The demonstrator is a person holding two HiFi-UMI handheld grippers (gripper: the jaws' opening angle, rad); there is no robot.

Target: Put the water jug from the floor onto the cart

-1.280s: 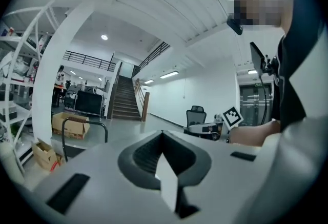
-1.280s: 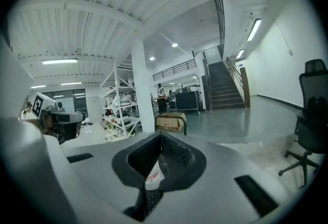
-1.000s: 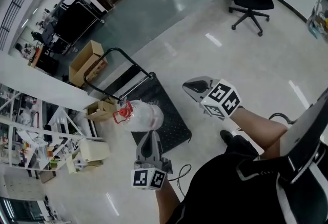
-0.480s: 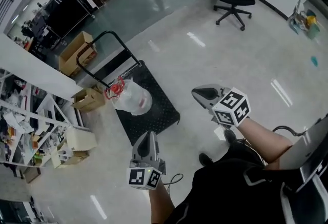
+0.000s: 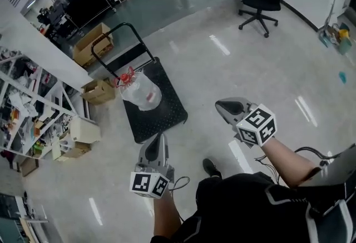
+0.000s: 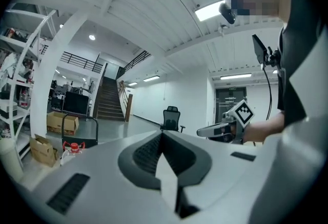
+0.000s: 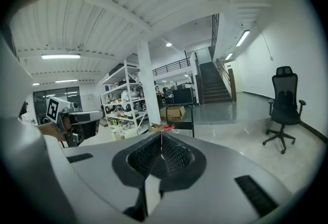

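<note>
**Occluded and cropped items**

In the left gripper view, the left gripper (image 6: pixel 163 135) body hides the water jug (image 6: pixel 74 146) below its red cap. It also covers the cart (image 6: pixel 80 117) deck, so only the handle shows. In the right gripper view, the right gripper (image 7: pixel 161 135) tip masks the water jug except for a red fragment. In the head view, the shelving (image 5: pixel 22 108) is cut by the left edge, and its contents are too small to identify.
</note>
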